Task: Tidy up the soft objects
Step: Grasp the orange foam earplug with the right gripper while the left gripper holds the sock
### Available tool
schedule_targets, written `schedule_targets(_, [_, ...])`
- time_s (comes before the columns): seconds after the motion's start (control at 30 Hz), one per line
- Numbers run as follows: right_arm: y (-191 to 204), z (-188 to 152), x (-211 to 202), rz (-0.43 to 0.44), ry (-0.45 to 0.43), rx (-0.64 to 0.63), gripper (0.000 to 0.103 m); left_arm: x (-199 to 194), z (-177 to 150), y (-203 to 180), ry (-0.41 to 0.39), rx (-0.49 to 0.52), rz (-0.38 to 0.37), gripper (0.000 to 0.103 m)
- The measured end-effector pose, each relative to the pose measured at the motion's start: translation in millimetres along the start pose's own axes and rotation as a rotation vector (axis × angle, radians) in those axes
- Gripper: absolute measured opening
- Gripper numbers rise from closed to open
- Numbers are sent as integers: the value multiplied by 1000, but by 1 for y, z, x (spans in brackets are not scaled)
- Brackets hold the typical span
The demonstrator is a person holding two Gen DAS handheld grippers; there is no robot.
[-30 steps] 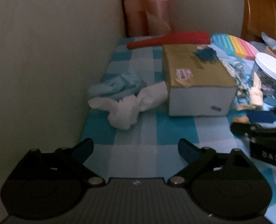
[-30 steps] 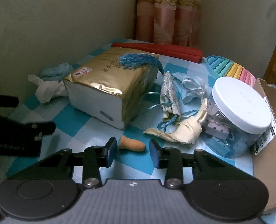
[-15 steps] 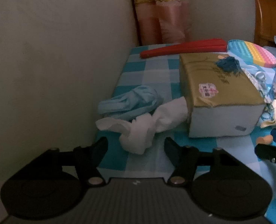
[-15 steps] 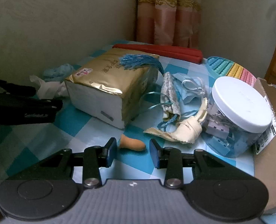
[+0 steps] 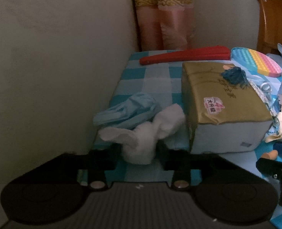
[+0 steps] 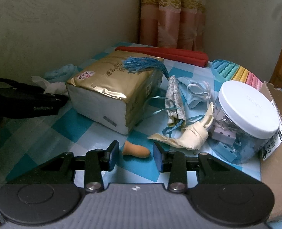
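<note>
A crumpled white cloth (image 5: pixel 141 139) lies on the blue checked tablecloth (image 5: pixel 156 84) by the wall, with a light blue cloth (image 5: pixel 125 110) behind it. My left gripper (image 5: pixel 139 156) is open, its fingers on either side of the white cloth's near end. Both cloths also show small in the right wrist view, white (image 6: pixel 51 85) and blue (image 6: pixel 60 72). My right gripper (image 6: pixel 135 155) is open around a small orange piece (image 6: pixel 137 150), apart from it. A cream cloth (image 6: pixel 190 133), a patterned pouch (image 6: pixel 174 99) and a blue face mask (image 6: pixel 194 93) lie ahead.
A gold tissue pack (image 5: pixel 221 103) with a blue tassel (image 6: pixel 144 64) sits mid-table. A red folded fan (image 5: pixel 184 57), a rainbow pop mat (image 5: pixel 255 61), a clip jar with white lid (image 6: pixel 247 118) and a cardboard box (image 6: pixel 278 137) stand around. Wall close on the left.
My left gripper has moved forward to the white cloth and narrowed, so its fingers now flank the cloth. My right gripper has stayed still.
</note>
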State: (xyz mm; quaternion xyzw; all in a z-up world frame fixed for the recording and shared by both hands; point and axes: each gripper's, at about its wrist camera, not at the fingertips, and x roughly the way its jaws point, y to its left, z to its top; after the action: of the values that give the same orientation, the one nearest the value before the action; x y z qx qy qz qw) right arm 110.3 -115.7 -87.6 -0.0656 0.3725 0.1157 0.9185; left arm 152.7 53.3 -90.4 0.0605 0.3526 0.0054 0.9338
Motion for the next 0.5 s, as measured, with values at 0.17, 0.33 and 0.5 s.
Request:
schedule_targets(0.17, [4, 0, -1, -8, -5, -7, 35, 0, 2, 3, -12, -19, -11, 34])
schedule_targets(0.33, [3, 1, -2, -7, -3, -1, 35, -2, 4, 4, -24, -25, -12, 34])
schedule_targets(0.5, [2, 2, -6, -10, -17, -2, 35, -8, 5, 7, -34, -34, -13, 34])
